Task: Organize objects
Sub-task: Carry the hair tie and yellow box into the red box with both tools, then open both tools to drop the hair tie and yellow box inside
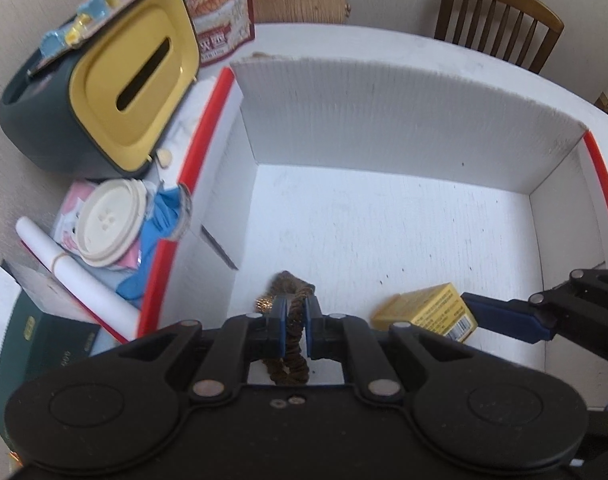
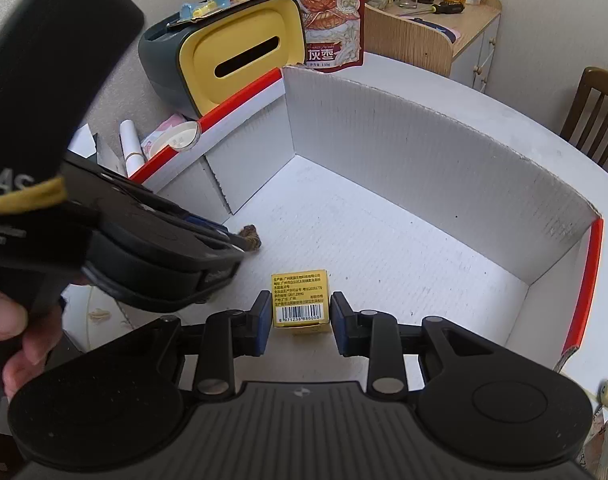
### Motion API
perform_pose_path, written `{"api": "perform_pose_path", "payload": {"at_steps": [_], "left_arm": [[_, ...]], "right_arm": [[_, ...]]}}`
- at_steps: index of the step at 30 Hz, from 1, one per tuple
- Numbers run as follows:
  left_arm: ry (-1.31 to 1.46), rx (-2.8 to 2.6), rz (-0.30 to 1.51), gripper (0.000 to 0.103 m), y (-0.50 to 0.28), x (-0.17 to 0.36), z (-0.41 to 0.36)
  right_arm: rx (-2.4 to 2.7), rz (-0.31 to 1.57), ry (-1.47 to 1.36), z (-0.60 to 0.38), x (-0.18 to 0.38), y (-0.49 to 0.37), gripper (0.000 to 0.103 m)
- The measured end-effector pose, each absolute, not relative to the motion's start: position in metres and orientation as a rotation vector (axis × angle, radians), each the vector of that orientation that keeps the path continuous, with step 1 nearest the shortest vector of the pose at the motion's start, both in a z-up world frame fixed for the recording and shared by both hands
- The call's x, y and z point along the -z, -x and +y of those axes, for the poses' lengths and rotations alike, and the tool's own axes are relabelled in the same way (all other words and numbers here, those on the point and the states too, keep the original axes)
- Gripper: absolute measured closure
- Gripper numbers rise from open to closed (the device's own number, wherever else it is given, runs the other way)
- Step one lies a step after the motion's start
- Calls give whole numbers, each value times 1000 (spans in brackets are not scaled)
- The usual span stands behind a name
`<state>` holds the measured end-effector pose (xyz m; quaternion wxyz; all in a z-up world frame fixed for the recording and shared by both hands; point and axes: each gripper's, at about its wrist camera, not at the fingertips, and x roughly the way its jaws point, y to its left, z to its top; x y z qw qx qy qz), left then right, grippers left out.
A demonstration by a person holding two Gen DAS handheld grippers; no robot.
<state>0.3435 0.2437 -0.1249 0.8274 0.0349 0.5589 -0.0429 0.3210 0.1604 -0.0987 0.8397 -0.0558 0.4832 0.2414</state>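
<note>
Scrunchie [image 1: 290, 322] pinched in L gripper [image 1: 295, 322], inside white box [image 1: 383, 120]. R gripper [image 2: 300, 316] spread wide, straddling yellow carton [image 2: 300, 300] at 12 o'clock.

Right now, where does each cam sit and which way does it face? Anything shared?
Left wrist: on the left gripper, looking forward and down into the white box; its fingers are shut on a brown hair tie; the right gripper's fingertip enters from the right.
Right wrist: on the right gripper, looking down into the same box; open fingers flank the yellow carton; the left gripper, a hand and a sleeve show at left.
Shared: box, carton, hair tie, tissue holder.
</note>
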Motion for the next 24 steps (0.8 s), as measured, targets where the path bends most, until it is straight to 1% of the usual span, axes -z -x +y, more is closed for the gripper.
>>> {"api": "perform_pose_path", "payload": {"at_steps": [4, 9, 14, 16, 17, 18, 24], "left_arm": [[-81, 93, 1256, 87, -345, 138, 241], [-49, 84, 1277, 80, -345, 141, 242], [-39, 72, 1269, 64, -341, 139, 242], [-28, 67, 1267, 57, -339, 138, 243], [-22, 66, 1265, 55, -338, 137, 243], [-19, 66, 1261, 53, -337, 136, 243], [-3, 60, 1234, 46, -332, 123, 239]], "right_arm": [[-510, 1021, 132, 160, 98, -317, 72], [-516, 1044, 142, 158, 99, -314, 72], [-519, 1057, 142, 151, 98, -309, 71], [-521, 1055, 145, 148, 97, -306, 65], [-521, 1048, 147, 147, 95, -305, 58], [-519, 1041, 147, 145, 94, -304, 53], [-514, 1032, 130, 132, 85, -298, 52]]}}
